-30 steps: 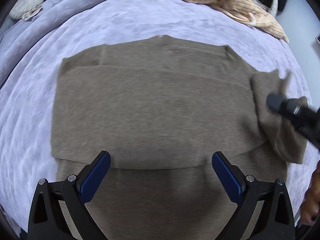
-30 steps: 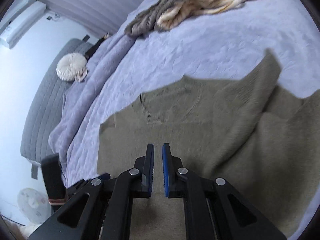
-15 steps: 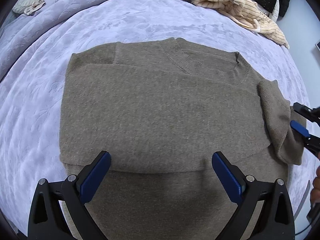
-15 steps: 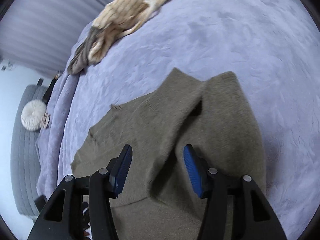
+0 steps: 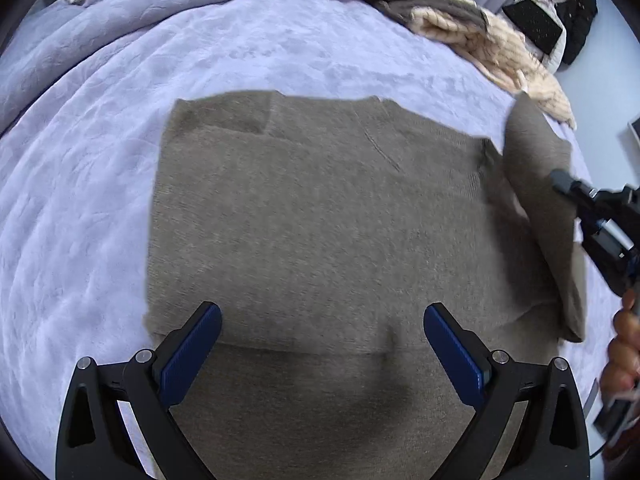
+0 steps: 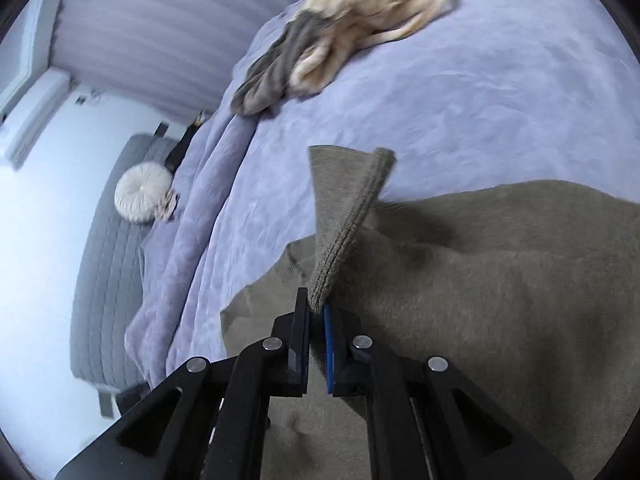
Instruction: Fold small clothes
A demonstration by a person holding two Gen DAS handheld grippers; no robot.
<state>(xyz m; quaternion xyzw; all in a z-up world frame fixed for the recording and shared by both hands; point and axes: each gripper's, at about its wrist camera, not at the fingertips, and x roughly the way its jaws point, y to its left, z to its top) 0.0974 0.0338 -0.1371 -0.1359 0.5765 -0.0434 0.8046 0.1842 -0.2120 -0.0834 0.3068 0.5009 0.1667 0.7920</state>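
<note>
Right wrist view: fingers (image 6: 317, 312) clamp the taupe sweater's (image 5: 320, 220) ribbed cuff (image 6: 352, 216) (left fingers (image 5: 320, 344) apart).

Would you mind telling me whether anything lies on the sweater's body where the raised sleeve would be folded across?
Nothing visible does. The right gripper is shut on the sleeve near its cuff, lifted off the bed. The sweater body lies flat and bare; the left gripper hovers open above its lower part, and could be in the way.
</note>
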